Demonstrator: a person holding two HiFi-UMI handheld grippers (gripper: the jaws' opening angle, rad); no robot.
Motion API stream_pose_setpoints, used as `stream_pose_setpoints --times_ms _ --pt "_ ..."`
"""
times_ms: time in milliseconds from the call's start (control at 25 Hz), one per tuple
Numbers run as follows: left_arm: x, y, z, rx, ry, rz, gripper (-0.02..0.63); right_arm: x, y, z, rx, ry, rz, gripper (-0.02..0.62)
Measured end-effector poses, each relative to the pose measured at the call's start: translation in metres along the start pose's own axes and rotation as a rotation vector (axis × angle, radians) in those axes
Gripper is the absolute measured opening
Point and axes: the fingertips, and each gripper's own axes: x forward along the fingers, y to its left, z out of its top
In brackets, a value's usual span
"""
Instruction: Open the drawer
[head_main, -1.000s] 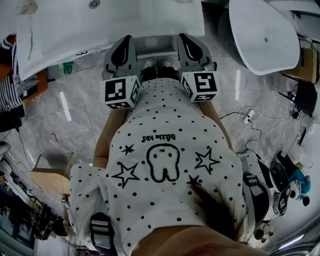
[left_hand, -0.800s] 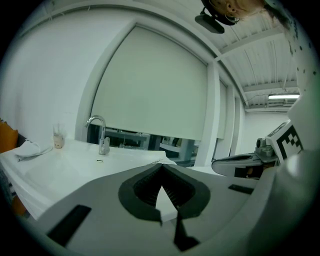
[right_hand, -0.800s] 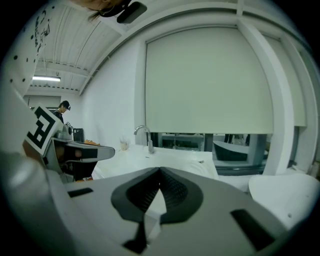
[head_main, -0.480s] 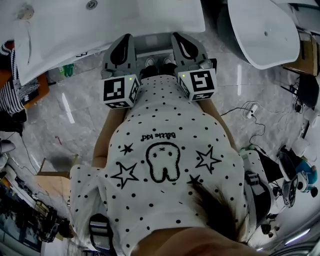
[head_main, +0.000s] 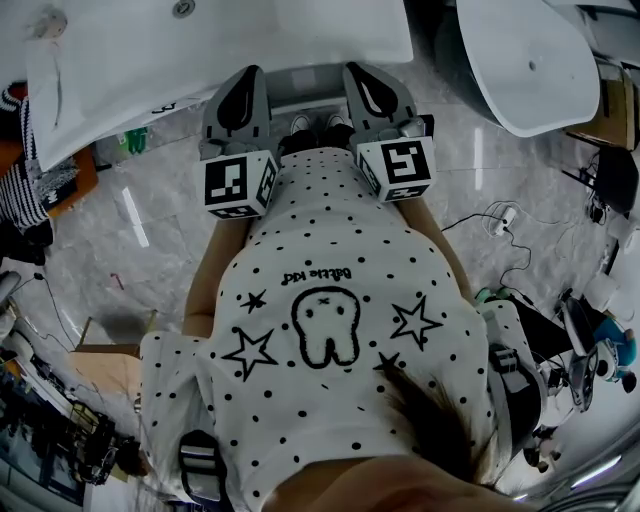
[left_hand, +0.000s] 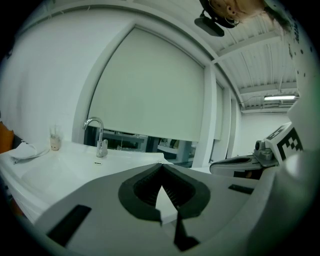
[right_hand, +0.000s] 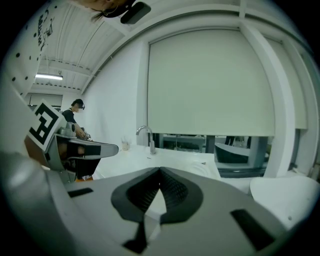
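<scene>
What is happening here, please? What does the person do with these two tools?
A person stands in front of a white sink counter and holds one gripper in each hand. The left gripper and the right gripper both point toward the counter, side by side. Their jaws are closed, with nothing between them. Neither touches anything, and no drawer is being handled yet.
</scene>
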Motion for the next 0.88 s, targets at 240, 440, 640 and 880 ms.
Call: stream_pose_setpoints --times_ms 240,440,640,880 --pt "0.002 0.006 0.003 0.001 0.0 0.011 0.005 0.004 -0.001 0.004 0.0 -0.004 -0.002 0.014" --pt "0.003 0.001 0.005 0.006 -0.001 0.009 0.005 0.0 -0.004 0.005 -0.001 -0.007 -0.005 0.014" --pt "0.005 0.0 0.004 0.007 -0.002 0.004 0.005 0.001 -0.006 0.004 -0.002 -0.006 -0.006 0.014" --pt "0.008 -0.005 0.007 0.01 0.001 0.002 0.005 0.0 -0.012 0.006 0.005 -0.006 -0.005 0.014"
